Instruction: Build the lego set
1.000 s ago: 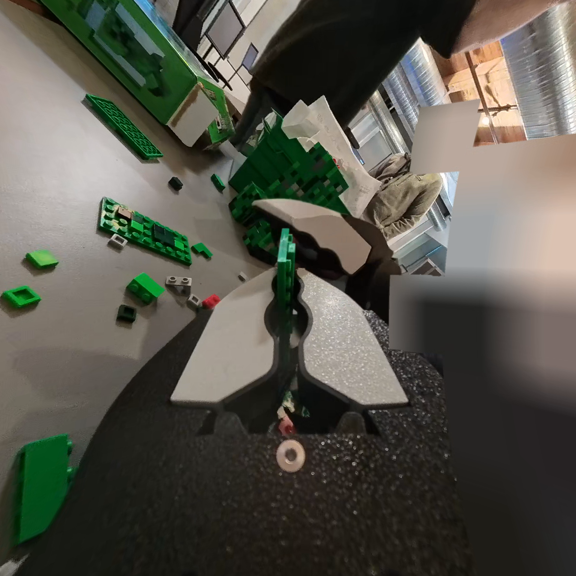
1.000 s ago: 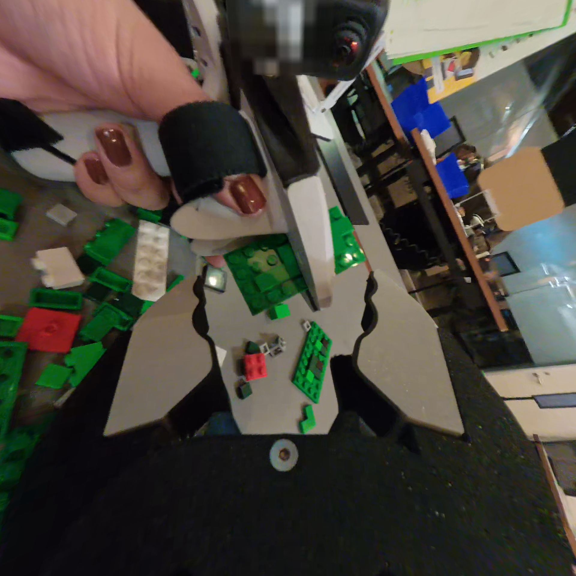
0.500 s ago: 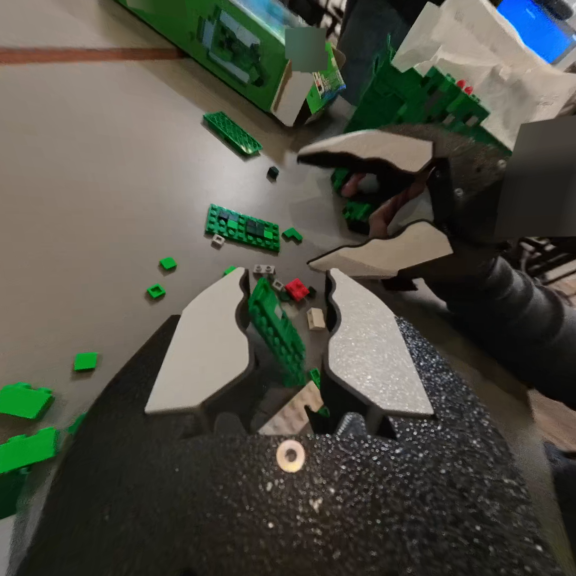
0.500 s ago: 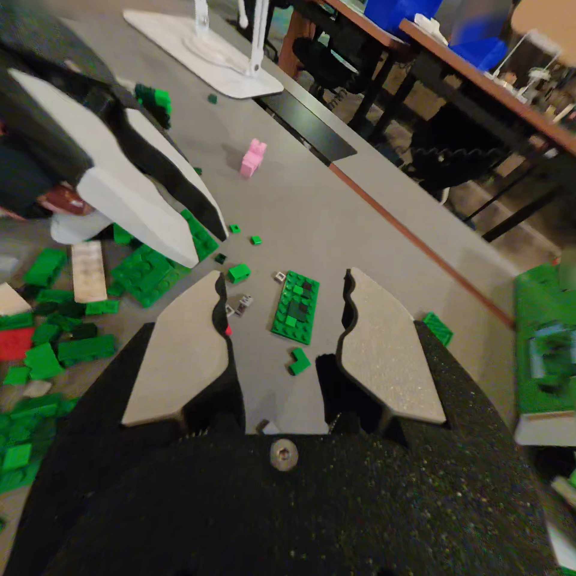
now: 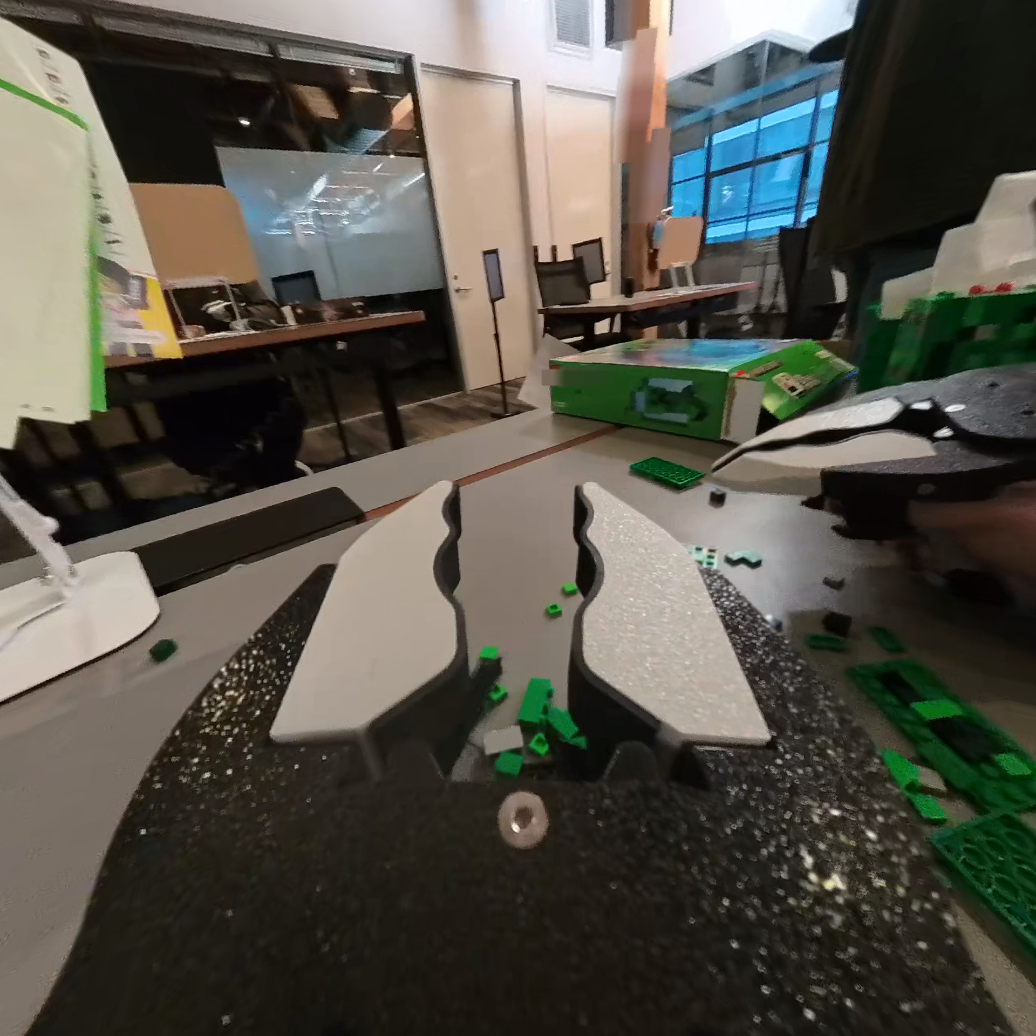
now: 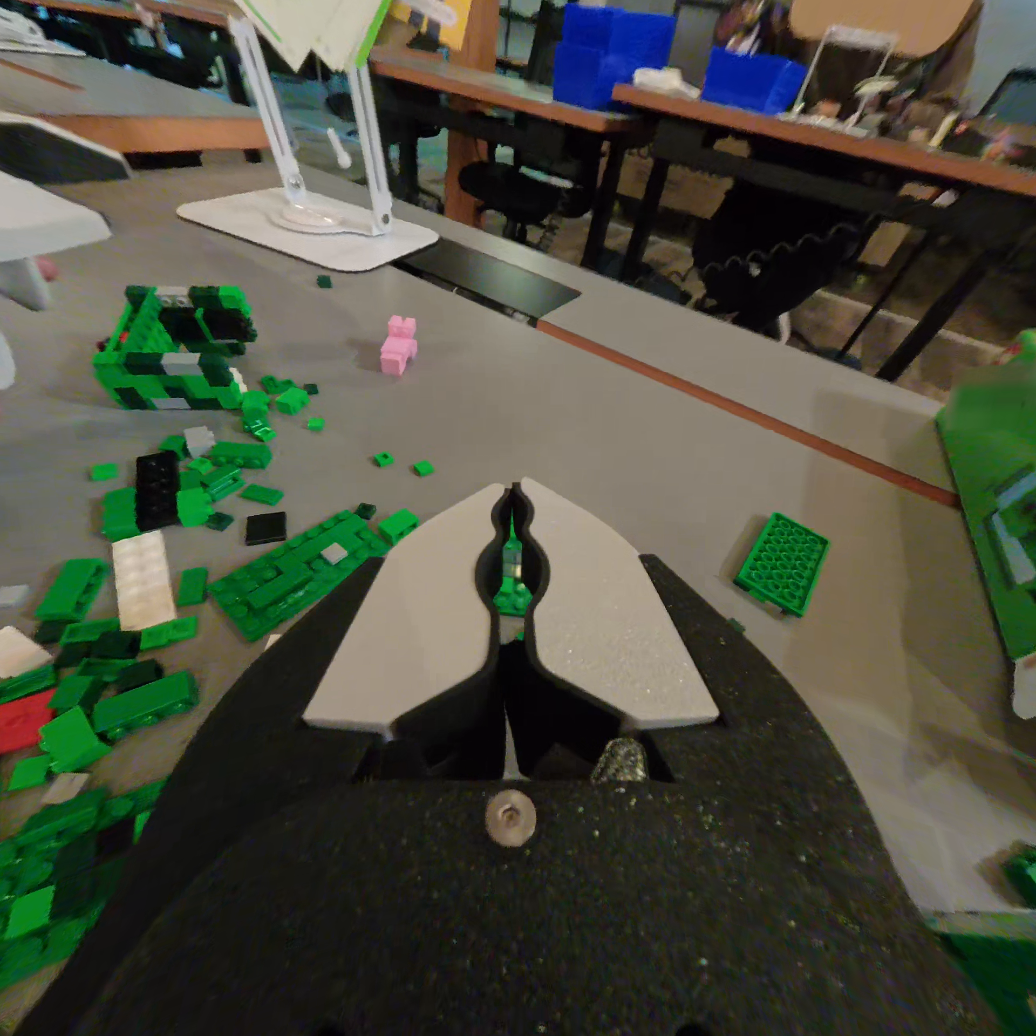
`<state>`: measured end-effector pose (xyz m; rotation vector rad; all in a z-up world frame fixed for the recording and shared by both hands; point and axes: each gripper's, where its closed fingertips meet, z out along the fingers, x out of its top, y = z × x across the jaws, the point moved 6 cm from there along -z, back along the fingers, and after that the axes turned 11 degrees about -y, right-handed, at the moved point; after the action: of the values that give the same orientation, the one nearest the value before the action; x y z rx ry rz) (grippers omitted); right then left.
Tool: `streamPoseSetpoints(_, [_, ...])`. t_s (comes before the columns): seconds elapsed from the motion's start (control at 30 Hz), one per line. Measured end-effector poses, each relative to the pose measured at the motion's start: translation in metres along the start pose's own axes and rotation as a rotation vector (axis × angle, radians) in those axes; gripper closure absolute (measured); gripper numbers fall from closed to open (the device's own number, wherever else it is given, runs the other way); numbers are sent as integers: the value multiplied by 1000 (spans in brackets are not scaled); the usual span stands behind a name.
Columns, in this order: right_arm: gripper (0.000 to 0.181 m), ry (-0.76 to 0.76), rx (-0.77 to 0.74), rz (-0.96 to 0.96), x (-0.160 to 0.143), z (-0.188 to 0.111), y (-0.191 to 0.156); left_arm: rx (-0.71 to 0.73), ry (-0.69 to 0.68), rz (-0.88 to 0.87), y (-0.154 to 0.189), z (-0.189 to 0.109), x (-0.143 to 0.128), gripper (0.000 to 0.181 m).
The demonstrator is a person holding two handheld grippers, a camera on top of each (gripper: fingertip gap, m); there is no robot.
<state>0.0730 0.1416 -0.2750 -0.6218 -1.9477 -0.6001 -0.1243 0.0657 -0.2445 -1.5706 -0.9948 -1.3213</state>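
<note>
Left gripper point(image 5: 516, 490) is hovering with fingers spread wide and holding nothing, directly over loose bricks point(image 5: 538, 712) near the table's point(image 6: 616, 448) front edge. Risk: closing here is likely catching several bricks at once, or scattering them.

Right gripper point(image 6: 514, 485) is showing its tips pressed together with no piece seen between them. A small plate point(image 6: 511, 594) is showing through the finger gap (apparently lying flat below). Risk: descending closed is likely shoving it aside.

Long plate point(image 6: 291, 572) is lying studs up at mid-table, long axis running near-left to far-right, far end pointing toward the right gripper. The block build point(image 6: 168, 364) is standing farther left.
</note>
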Motion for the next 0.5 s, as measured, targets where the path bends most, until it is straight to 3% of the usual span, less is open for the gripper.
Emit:
streamPoseSetpoints(0.3, [181,136,-112,-201,8,0,-11,-12,20,16,-2,-2,3,143])
streamPoseSetpoints(0.5, [181,205,-142,-207,11,-4,-10,45,142,136,-14,-26,53,134])
